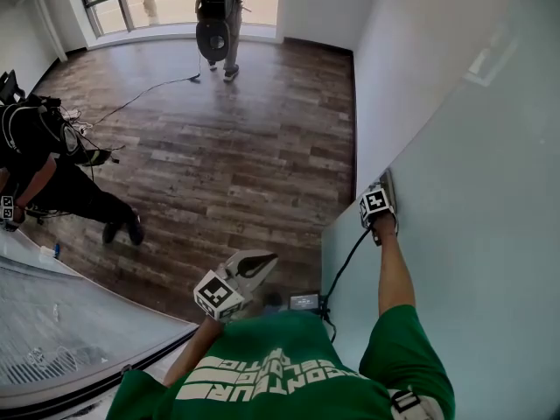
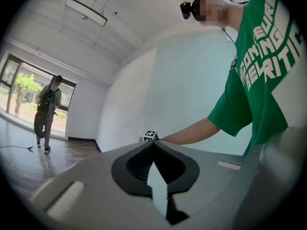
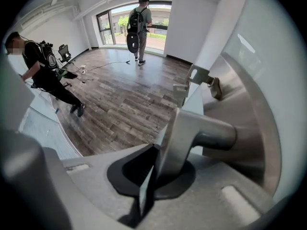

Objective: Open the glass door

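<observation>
The glass door (image 1: 472, 252) is a frosted pale panel filling the right of the head view. My right gripper (image 1: 383, 201) is at the door's free edge and points steeply down. In the right gripper view, my right gripper (image 3: 157, 166) is shut on the door's metal lever handle (image 3: 204, 134), and the lock hardware (image 3: 194, 76) shows farther along the edge. My left gripper (image 1: 261, 261) hangs in the air left of the door, level, touching nothing. In its own view my left gripper (image 2: 153, 145) has its jaws together with nothing between them.
A person with a backpack (image 1: 219, 16) stands at the far window. Another person (image 1: 52, 164) bends over at the left, next to a white counter (image 1: 61, 331). A cable (image 1: 149, 90) lies on the wood floor (image 1: 236, 156). A small black box (image 1: 304, 302) sits at the door's foot.
</observation>
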{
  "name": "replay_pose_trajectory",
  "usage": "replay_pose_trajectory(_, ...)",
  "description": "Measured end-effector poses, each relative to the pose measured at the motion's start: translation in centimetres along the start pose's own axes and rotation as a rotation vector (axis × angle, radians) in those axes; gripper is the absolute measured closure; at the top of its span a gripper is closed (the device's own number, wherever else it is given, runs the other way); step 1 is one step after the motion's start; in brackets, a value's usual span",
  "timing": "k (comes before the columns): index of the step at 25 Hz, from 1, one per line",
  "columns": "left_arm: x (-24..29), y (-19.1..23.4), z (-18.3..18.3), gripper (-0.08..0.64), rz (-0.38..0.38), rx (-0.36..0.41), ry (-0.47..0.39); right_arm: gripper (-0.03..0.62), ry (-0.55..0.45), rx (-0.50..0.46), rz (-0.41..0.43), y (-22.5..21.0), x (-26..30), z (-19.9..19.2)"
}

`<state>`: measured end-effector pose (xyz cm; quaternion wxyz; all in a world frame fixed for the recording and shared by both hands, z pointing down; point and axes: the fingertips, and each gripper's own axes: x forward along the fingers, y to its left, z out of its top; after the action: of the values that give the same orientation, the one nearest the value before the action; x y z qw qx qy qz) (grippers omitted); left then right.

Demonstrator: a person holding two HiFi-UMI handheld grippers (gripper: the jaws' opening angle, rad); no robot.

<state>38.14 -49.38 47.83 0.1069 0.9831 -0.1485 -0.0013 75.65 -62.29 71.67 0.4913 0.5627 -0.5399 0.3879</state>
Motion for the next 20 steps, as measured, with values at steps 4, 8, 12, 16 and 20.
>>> replay_pose_trajectory(4, 0.7, -0.1, 0.3, 0.546, 0.002, 0.005, -0.011, 0.600, 0.004, 0.021, -0.019, -1.6, 0.1, -0.6)
replay_pose_trajectory(8, 0.8, -0.5, -0.1, 0.546, 0.002, 0.004, -0.010, 0.600, 0.007, 0.037, -0.029, -2.6, -0.1, -1.3)
replay_pose_trajectory(12, 1.2, -0.4, -0.1, 0.546, 0.003, 0.003, -0.008, 0.600, 0.012, 0.049, -0.032, -3.6, 0.0, -1.4)
replay_pose_trajectory(16, 1.2, -0.4, -0.1, 0.546, 0.009, 0.010, -0.009, 0.600, 0.013, 0.058, -0.033, -4.0, 0.1, -1.7)
replay_pose_trajectory(20, 0.8, -0.4, 0.4, 0.546, 0.010, 0.010, -0.009, 0.598, 0.016, 0.065, -0.052, -4.3, -0.2, -1.8)
